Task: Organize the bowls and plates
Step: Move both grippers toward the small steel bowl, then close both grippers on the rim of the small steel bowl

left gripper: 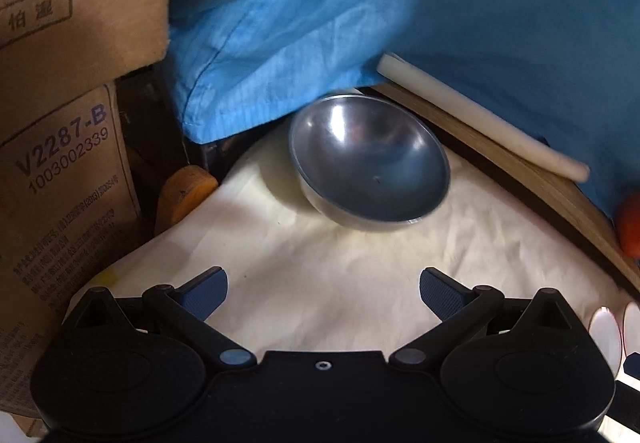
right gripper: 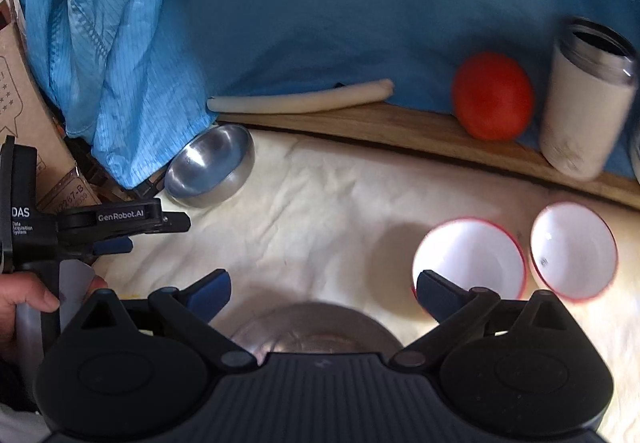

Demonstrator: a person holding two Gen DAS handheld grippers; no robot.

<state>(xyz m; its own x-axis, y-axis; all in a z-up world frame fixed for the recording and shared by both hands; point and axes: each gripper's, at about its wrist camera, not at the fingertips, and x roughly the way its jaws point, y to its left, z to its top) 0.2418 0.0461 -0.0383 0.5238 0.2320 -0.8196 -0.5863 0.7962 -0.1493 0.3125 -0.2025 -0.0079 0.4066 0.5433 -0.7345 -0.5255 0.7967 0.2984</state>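
A steel bowl (left gripper: 370,163) sits tilted on the cream cloth (left gripper: 320,267) at the back, just under the blue fabric; it also shows in the right wrist view (right gripper: 210,167). My left gripper (left gripper: 323,295) is open and empty, a little short of that bowl; in the right wrist view it shows from the side (right gripper: 120,233). My right gripper (right gripper: 323,293) is open and empty above another steel dish (right gripper: 316,327), partly hidden by the gripper body. Two white bowls with red rims (right gripper: 470,263) (right gripper: 574,251) stand side by side to its right.
Blue fabric (right gripper: 320,3) hangs behind a wooden ledge (right gripper: 360,125) that bears a white roll (right gripper: 300,99), an orange-red ball (right gripper: 493,95) and a white steel-lined cup (right gripper: 588,95). Cardboard boxes (left gripper: 60,163) stand at the left.
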